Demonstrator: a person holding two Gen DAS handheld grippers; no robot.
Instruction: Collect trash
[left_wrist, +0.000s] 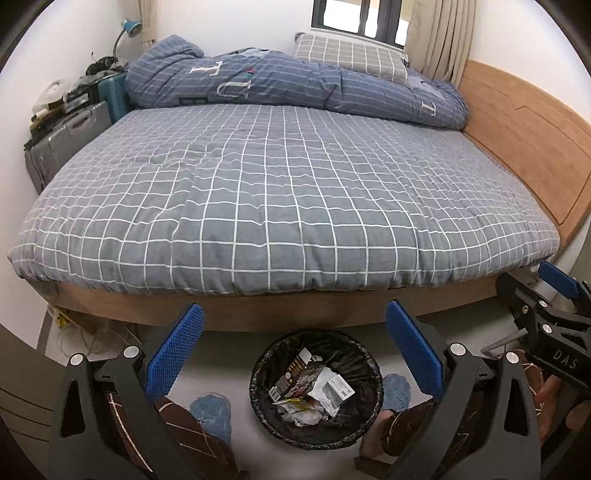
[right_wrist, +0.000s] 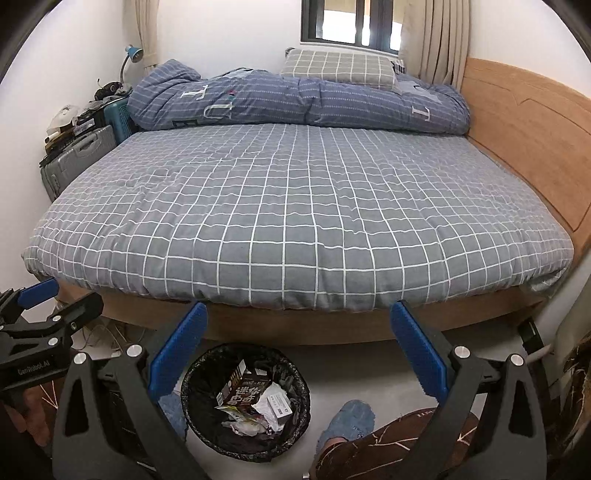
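Observation:
A round bin (left_wrist: 258, 376) lined with a black bag stands on the floor at the foot of the bed; it also shows in the right wrist view (right_wrist: 192, 387). It holds trash (left_wrist: 312, 393): a brown carton, white wrappers and small boxes, also seen in the right wrist view (right_wrist: 255, 400). My left gripper (left_wrist: 293, 349) is open and empty above the bin. My right gripper (right_wrist: 299, 345) is open and empty, above and right of the bin. The right gripper shows at the left view's right edge (left_wrist: 554, 295), the left gripper at the right view's left edge (right_wrist: 37, 295).
A bed with a grey checked cover (left_wrist: 280, 192) fills the view, with a rolled blue duvet (left_wrist: 295, 85) and a pillow (left_wrist: 351, 55) at the far side. A wooden headboard (left_wrist: 524, 147) is on the right, suitcases (left_wrist: 62, 147) on the left. My feet in blue slippers (right_wrist: 351, 417) flank the bin.

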